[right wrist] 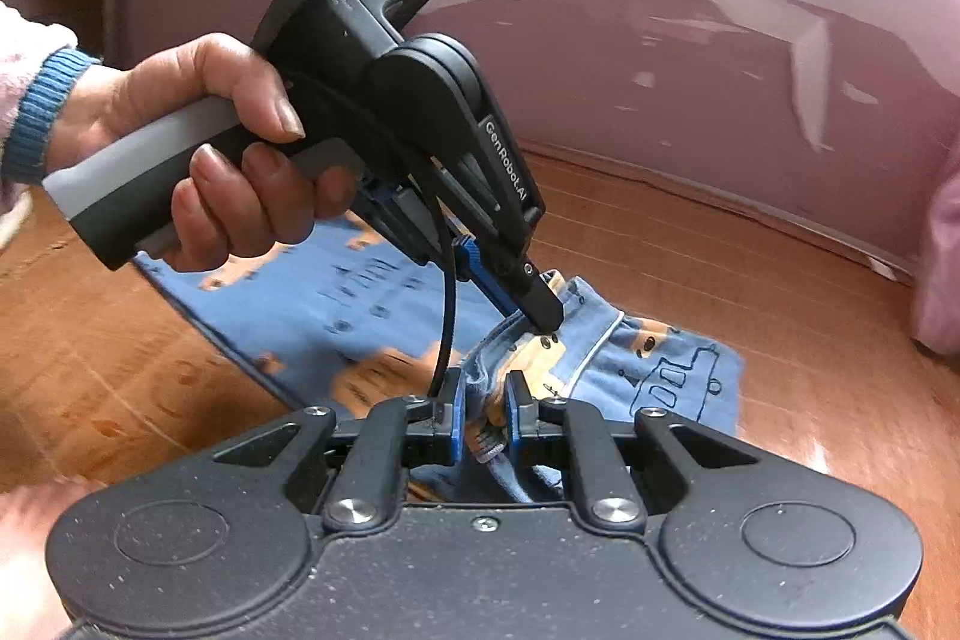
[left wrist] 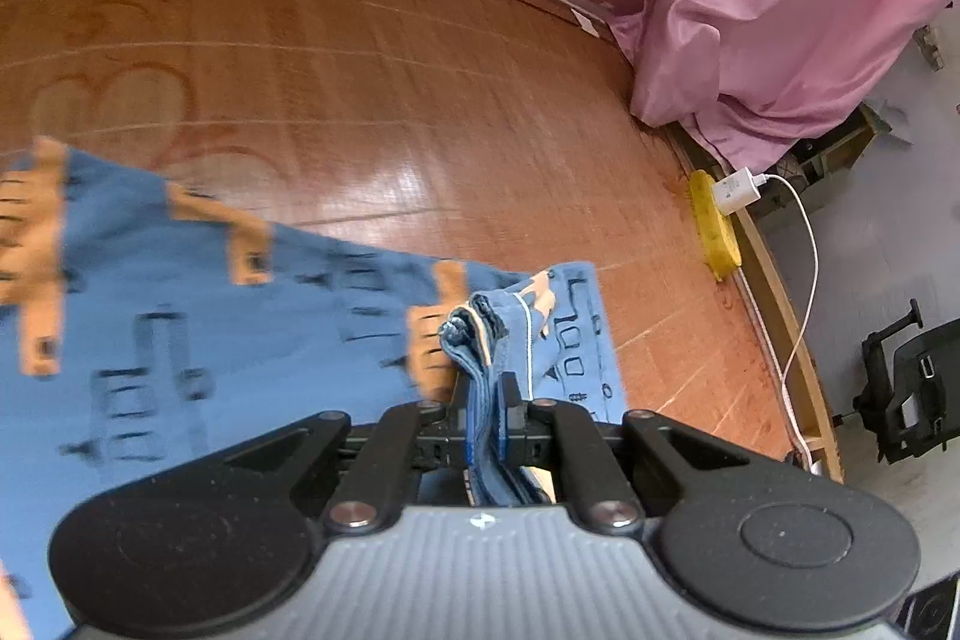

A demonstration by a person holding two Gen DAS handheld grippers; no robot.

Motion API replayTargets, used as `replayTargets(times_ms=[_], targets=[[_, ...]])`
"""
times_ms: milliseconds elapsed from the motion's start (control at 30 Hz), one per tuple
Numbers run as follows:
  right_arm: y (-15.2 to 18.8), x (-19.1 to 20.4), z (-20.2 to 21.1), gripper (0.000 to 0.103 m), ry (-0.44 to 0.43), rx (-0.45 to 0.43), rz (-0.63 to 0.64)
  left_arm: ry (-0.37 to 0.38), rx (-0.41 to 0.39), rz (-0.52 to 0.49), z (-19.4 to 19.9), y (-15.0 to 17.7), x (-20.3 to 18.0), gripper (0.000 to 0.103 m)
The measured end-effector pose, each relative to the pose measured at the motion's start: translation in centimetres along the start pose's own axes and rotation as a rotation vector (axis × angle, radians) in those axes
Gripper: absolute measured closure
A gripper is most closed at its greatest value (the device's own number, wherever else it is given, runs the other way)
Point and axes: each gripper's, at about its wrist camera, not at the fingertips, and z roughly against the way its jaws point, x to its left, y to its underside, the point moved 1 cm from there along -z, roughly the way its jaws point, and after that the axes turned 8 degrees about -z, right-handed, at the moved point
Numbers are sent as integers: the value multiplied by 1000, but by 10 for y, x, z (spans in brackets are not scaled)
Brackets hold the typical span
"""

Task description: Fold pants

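Observation:
The pants are blue with orange and black vehicle prints and lie spread on a glossy orange-brown mat. In the left wrist view my left gripper is shut on a bunched fold of the pants' edge. The right wrist view shows my right gripper shut on another bunch of the pants, fabric pinched between its blue pads. Just beyond it the left gripper, held by a person's hand, pinches the same edge. The two grippers sit close together.
The woven mat reaches a pink, peeling wall. A pink cloth drapes over something at the right. A yellow object, a white charger with its cable and a black chair lie past the mat's right edge.

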Motion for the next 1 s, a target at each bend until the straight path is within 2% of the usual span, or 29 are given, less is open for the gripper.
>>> replayTargets(times_ms=[333,500,767,1000], targets=[[-25,52,-21,89,-174,3,104,-84,-67,-40,64,22,38,96],[-30,78,-39,89,-247,33,153,-125,-80,-25,83,33,60,96],[-33,106,-57,89,-311,53,171,-179,-98,-9,105,47,85,96],[-33,123,-75,89,-335,91,208,-224,-91,-12,108,53,99,96]])
